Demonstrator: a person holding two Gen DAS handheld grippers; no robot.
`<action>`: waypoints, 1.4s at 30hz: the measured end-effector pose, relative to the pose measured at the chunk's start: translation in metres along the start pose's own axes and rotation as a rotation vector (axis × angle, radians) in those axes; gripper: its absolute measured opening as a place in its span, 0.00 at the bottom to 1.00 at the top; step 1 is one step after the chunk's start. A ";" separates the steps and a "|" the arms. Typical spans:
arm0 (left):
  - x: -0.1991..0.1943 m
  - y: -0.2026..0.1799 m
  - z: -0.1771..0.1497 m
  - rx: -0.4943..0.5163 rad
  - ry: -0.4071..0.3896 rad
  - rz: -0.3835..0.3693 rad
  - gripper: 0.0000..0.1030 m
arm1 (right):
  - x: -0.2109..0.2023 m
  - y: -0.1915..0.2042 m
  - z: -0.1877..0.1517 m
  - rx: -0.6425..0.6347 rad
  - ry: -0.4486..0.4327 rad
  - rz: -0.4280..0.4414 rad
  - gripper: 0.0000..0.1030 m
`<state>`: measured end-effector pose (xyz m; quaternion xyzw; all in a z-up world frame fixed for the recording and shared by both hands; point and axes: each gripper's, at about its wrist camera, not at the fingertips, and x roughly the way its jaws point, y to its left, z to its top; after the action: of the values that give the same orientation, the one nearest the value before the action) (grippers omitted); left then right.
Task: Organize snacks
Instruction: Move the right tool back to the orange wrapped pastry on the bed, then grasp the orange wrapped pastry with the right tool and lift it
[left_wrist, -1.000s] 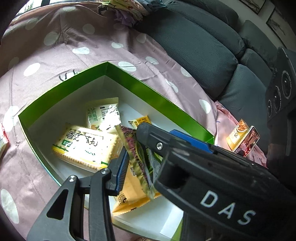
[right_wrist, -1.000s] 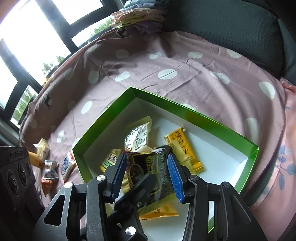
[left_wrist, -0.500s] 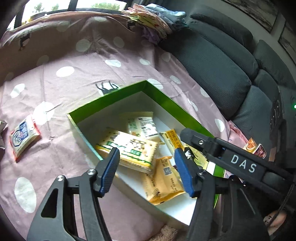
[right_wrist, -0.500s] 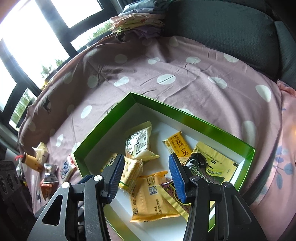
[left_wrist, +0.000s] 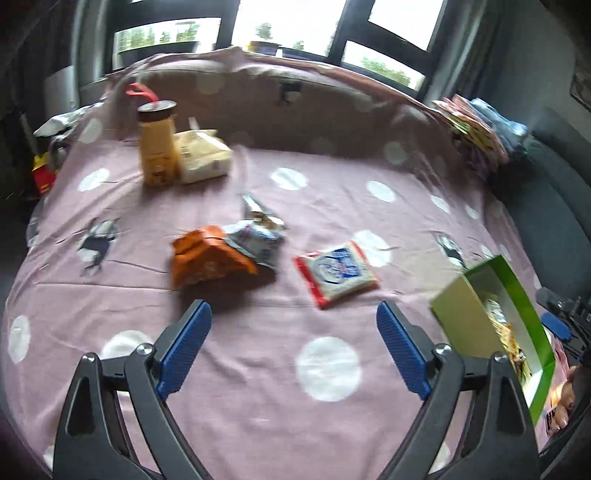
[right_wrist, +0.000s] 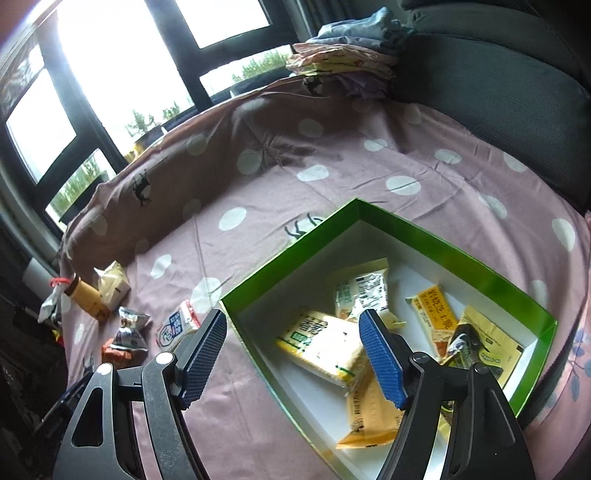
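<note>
Left wrist view looks across a mauve polka-dot bedsheet (left_wrist: 258, 369), where the left gripper (left_wrist: 293, 345) hangs with its blue-padded jaws spread wide; they have just been opening and nothing sits between them but bare cloth. Ahead of it lie the snacks not yet put away: a crumpled orange packet (left_wrist: 207, 258) touching a silvery grey packet (left_wrist: 255, 240), and just to the right a white packet with red edges and a blue label (left_wrist: 336, 273). Farther back a tan bottle with a dark cap (left_wrist: 157, 144) stands upright, close against a pale wrapped pack (left_wrist: 201, 157). The green box (left_wrist: 517, 295) shows at the right edge, well apart from those loose packets. From the right wrist view, the right gripper (right_wrist: 291, 352) hovers over the box's near left corner, jaws fairly wide and just opened further, gripping nothing; one finger is over the sheet, the other over the white inside of the green box (right_wrist: 461, 236). Inside lie a yellow-and-green cracker pack (right_wrist: 321, 343), a pale white sachet (right_wrist: 364, 291), a yellow bar (right_wrist: 432, 314), a yellow and black packet (right_wrist: 484, 343) and an orange-yellow pouch (right_wrist: 369, 413) partly under the cracker pack. Folded cloths (right_wrist: 343, 62) are stacked by a dark grey sofa (right_wrist: 498, 92).
</note>
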<state>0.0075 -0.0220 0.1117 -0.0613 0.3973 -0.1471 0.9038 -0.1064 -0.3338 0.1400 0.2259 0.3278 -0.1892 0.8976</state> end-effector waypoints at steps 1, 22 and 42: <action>-0.001 0.016 0.000 -0.039 -0.016 0.038 0.93 | 0.003 0.008 -0.001 -0.018 0.007 0.010 0.73; 0.013 0.146 -0.011 -0.349 0.042 0.262 0.95 | 0.130 0.255 -0.067 -0.225 0.418 0.391 0.81; 0.004 0.165 -0.013 -0.427 0.038 0.222 0.95 | 0.222 0.320 -0.099 -0.204 0.518 0.360 0.53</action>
<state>0.0364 0.1336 0.0629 -0.2040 0.4407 0.0393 0.8733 0.1581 -0.0590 0.0128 0.2300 0.5172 0.0700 0.8214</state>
